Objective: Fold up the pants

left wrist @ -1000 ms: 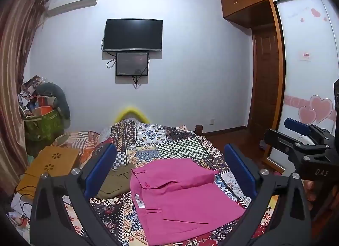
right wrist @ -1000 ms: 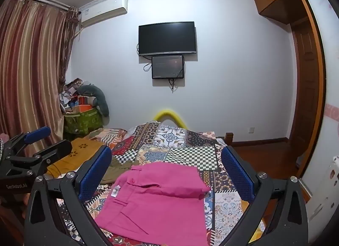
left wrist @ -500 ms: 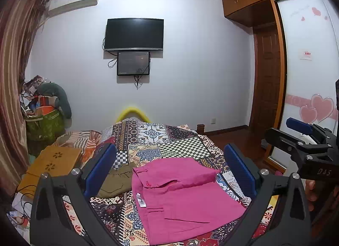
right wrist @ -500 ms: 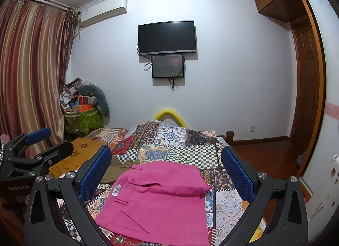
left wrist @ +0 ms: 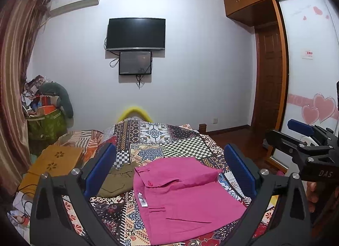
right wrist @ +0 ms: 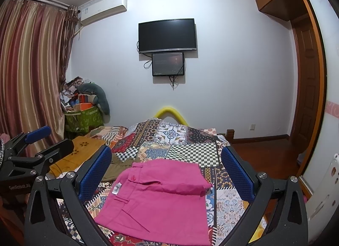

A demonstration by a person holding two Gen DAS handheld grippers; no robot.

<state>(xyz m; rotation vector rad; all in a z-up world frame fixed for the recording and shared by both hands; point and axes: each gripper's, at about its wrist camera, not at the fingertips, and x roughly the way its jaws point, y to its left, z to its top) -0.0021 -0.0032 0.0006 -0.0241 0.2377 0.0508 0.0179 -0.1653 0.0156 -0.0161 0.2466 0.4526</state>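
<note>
- My left claw [left wrist: 169,167] is spread wide, its blue pads [left wrist: 99,168] far apart with nothing between them; it hangs above the bed, clear of the cloth.
- My right claw [right wrist: 166,171] is likewise wide apart and holds nothing, its pads [right wrist: 237,174] framing the garment from above.
- In the left wrist view I see the right claw off at the right edge; in the right wrist view the left claw sits at the left edge. Both are apart from the fabric.
- The pink pants [left wrist: 182,195] lie folded on the bed, waistband toward the left with a white label showing, and the top portion doubled over the lower layer.
- The same pink pants [right wrist: 156,199] show in the right view between the fingers, resting flat on the patchwork quilt [right wrist: 186,150].
- An olive garment [left wrist: 118,179] lies just beside the pants on their left, touching or nearly touching.
- An orange board [left wrist: 53,161] lies further left on the bed.
- A television [left wrist: 135,34] hangs on the far wall, with a smaller screen [left wrist: 135,62] below it.
</note>
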